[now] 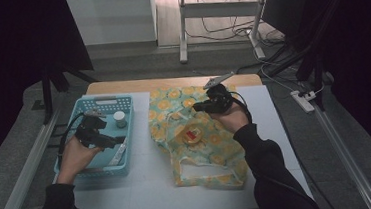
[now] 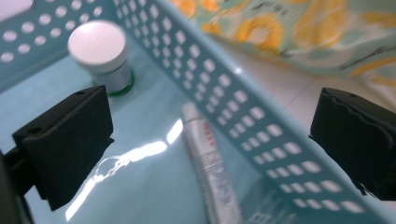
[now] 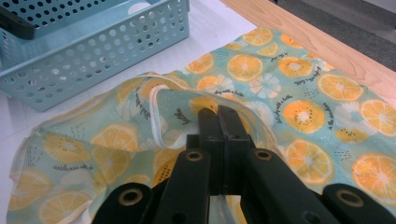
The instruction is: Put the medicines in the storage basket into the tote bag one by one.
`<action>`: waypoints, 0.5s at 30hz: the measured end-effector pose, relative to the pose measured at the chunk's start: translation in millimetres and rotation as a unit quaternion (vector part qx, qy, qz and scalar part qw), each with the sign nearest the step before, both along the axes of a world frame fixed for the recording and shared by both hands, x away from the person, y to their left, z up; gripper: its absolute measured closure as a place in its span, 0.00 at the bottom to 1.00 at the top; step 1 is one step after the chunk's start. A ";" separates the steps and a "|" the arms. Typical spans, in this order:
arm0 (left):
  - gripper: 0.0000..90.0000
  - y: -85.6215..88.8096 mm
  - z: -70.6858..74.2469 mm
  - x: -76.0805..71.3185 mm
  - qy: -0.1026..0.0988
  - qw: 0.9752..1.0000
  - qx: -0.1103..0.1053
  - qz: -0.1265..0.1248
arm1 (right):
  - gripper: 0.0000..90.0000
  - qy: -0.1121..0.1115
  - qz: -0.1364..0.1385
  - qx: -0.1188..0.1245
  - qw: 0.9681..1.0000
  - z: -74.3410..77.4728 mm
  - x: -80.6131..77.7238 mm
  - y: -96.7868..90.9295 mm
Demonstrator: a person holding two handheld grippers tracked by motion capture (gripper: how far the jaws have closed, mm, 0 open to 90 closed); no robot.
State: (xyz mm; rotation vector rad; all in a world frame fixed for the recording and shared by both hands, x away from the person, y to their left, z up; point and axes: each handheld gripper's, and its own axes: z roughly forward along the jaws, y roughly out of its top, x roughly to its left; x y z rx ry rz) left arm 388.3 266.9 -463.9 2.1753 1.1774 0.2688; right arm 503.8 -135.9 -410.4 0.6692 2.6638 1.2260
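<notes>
A bag (image 1: 211, 142) printed with orange slices lies flat on the white table top, with a small red and yellow item (image 1: 192, 135) at its middle. My right gripper (image 1: 197, 106) is at the bag's far edge. In the right gripper view the jaws (image 3: 219, 116) are shut on a raised fold of the bag (image 3: 289, 93). A light blue perforated basket (image 1: 104, 98) stands at the left and holds a white-capped jar (image 2: 99, 49) and a white tube (image 2: 210, 168). My left gripper (image 1: 116, 140) hangs open over the basket, its jaws (image 2: 212, 135) either side of the tube and the basket's wall (image 2: 233, 93).
The table's wooden far edge (image 3: 327, 42) runs just behind the bag. Bare white table top (image 1: 145, 188) lies in front of the basket and the bag. A metal desk frame (image 1: 182, 29) and a power strip (image 1: 302, 100) are on the floor beyond.
</notes>
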 end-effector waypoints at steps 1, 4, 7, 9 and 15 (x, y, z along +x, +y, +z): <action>0.00 1.2 -3.5 1.1 0.001 1.000 0.005 0.000 | 1.00 0.000 0.000 0.000 1.000 0.0 0.0 0.0; 0.00 2.1 -11.5 4.5 0.010 1.000 0.020 -0.005 | 1.00 0.000 0.000 0.000 1.000 0.0 -0.2 0.1; 0.00 0.3 -19.1 8.3 0.024 0.999 0.033 -0.009 | 1.00 -0.001 0.000 0.000 1.000 -0.2 -0.2 0.1; 0.00 -1.7 -23.0 10.4 0.033 0.998 0.045 -0.010 | 1.00 -0.001 0.001 0.000 1.000 -0.3 -0.3 0.1; 0.00 -9.7 -35.5 16.8 0.067 0.995 0.070 -0.012 | 1.00 -0.001 0.001 0.000 1.000 -0.7 -0.2 -0.6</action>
